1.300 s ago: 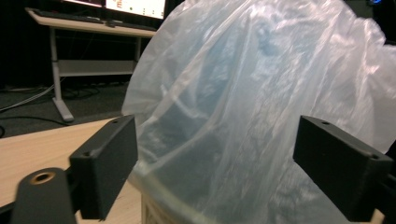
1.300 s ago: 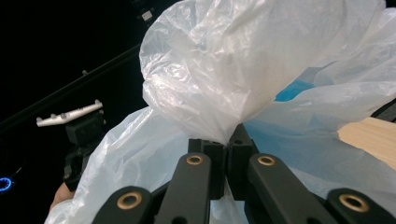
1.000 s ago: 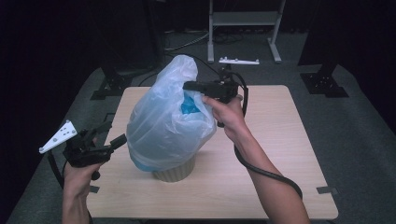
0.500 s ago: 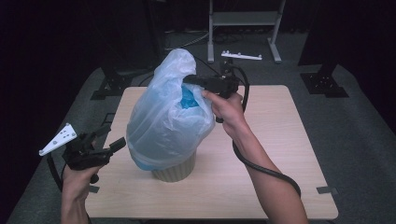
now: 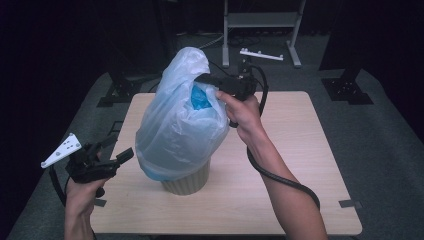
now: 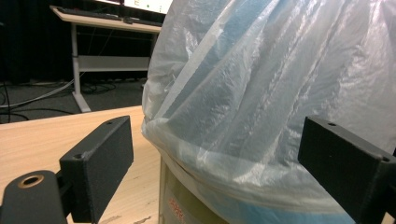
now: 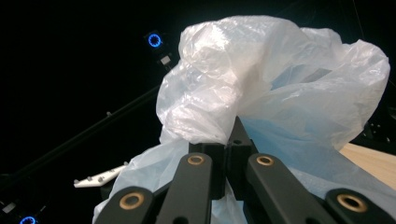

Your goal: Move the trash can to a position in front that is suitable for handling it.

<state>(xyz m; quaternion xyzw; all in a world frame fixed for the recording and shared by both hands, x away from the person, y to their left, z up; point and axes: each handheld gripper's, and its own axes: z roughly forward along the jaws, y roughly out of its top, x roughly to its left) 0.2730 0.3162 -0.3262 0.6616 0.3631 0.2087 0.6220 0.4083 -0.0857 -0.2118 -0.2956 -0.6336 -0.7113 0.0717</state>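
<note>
A pale translucent plastic bag stands puffed up out of a beige bin on the wooden table. Something blue shows through the bag near its top. My right gripper is shut on the bag's upper edge and holds it up; in the right gripper view its jaws pinch the bunched plastic bag. My left gripper hangs open at the table's left edge, beside the bag's lower part. In the left gripper view the bag and the bin's rim lie between my open left gripper's jaws, untouched.
A metal desk frame and a white strip lie on the dark floor behind the table. Black stand feet sit at the back right and back left. Bare tabletop lies right of the bin.
The right gripper has drawn the bag's top slightly up and to the left. The left gripper has stayed where it was.
</note>
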